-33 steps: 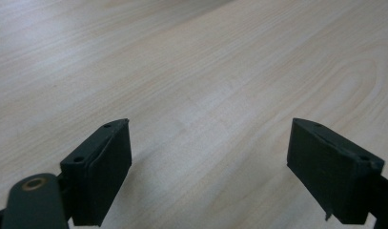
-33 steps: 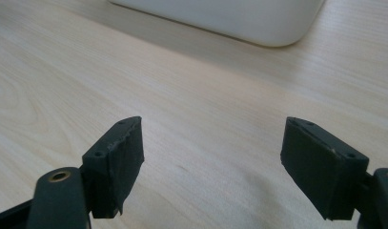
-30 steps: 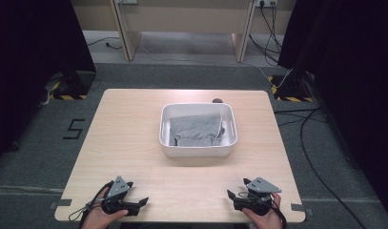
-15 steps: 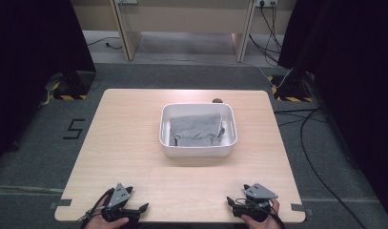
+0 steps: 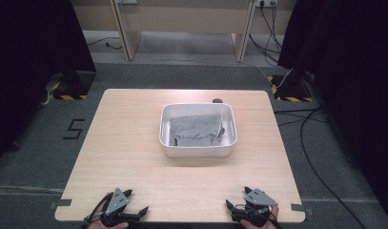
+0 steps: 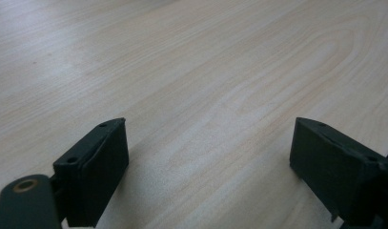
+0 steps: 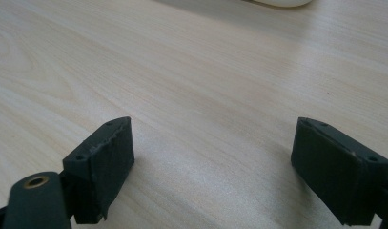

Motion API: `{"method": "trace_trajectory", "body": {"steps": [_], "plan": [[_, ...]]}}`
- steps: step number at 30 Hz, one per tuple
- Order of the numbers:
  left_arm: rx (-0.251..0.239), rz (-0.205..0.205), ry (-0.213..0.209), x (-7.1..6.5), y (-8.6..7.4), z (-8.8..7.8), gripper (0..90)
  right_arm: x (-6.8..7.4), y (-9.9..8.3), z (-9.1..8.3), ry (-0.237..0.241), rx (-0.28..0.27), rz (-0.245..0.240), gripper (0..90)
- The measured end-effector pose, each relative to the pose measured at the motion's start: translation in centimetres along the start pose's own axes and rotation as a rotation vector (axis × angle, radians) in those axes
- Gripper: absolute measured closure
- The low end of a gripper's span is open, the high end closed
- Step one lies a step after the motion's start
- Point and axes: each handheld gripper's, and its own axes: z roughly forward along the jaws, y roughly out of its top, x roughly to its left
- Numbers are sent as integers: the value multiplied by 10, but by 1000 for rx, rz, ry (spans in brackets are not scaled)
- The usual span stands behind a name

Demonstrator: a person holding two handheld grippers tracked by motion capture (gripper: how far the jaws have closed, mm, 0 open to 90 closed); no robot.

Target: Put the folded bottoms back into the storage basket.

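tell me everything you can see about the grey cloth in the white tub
The grey cloth is a soft, matte fabric, folded into a rough rectangle that covers most of the floor of the white tub. A seam or hem band runs along its near edge, and its right side bunches up against the tub wall. It lies flat and slack, touching nothing but the tub, near the middle of the wooden table.

A lab – black curtains, taped floor marks, trailing cables.

Left gripper and right gripper held low at near table edge, well apart, one per hand. Jaws of both just opening, now wide, nothing between them.
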Motion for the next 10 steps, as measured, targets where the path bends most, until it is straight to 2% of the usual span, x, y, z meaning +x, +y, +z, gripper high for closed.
{"method": "trace_trajectory", "body": {"steps": [10], "plan": [[-5,4,-5,0,0,1,108,0,-1,0,3,-8,-3,153]]}}
